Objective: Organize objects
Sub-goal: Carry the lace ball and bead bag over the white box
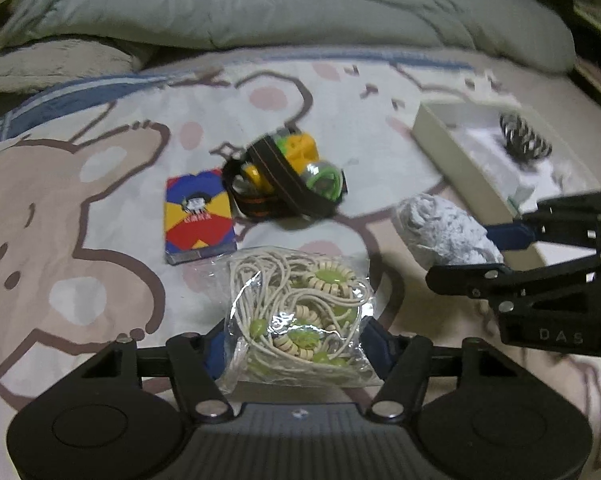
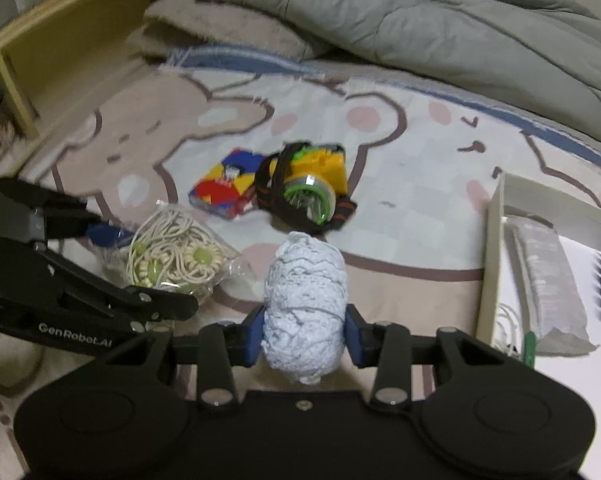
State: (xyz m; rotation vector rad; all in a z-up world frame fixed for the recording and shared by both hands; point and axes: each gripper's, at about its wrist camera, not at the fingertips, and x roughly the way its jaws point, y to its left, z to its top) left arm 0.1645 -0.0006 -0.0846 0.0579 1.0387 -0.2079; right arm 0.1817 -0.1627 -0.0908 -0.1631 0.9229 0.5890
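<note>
The left gripper (image 1: 296, 354) is pinching the bag of cords (image 1: 300, 316) between its fingers, and the right gripper (image 2: 305, 334) is pinching the pale yarn bundle (image 2: 305, 304), probably for loading. Both are hovering level above the bed (image 2: 412, 208), left of the white box (image 2: 496, 240).

Left gripper (image 1: 296, 354) is low and level, its blue-padded fingers (image 1: 214, 354) pinched in from both sides on something held between them, black linkages angled inward. Right gripper (image 2: 305, 332) matches it, blue pads (image 2: 351, 330) pressed against a load, jaws partly closed. From the left wrist view, the right one reaches in from the side.
</note>
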